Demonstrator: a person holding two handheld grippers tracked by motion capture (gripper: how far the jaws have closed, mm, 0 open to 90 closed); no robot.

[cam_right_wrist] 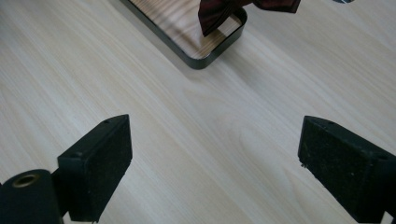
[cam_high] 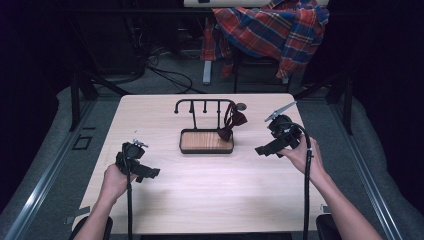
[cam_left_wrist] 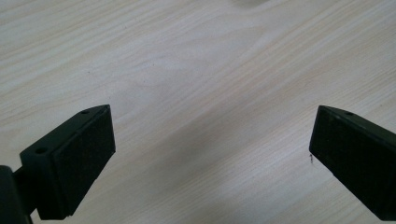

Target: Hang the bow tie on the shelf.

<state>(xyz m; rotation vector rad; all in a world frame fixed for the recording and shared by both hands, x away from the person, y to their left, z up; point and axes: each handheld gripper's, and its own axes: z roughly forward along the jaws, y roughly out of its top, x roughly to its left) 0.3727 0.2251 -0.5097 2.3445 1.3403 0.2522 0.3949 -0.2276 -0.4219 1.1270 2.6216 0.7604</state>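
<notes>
A black metal stand [cam_high: 205, 106] with hooks rises from a tray with a wooden floor [cam_high: 206, 141] at the table's middle. A dark red bow tie [cam_high: 233, 123] hangs from the rack's right end, its lower tip over the tray's right corner [cam_right_wrist: 219, 14]. My right gripper [cam_high: 264, 149] hovers to the right of the tray, open, nothing between its jaws [cam_right_wrist: 212, 170]. My left gripper [cam_high: 148, 173] rests at the front left of the table, open over bare wood [cam_left_wrist: 212, 158].
The light wooden table [cam_high: 210, 200] has free room in front of the tray. Behind it a plaid shirt [cam_high: 272, 27] lies draped over a chair. Cables trail on the floor at the back. Metal rails run along both sides of the table.
</notes>
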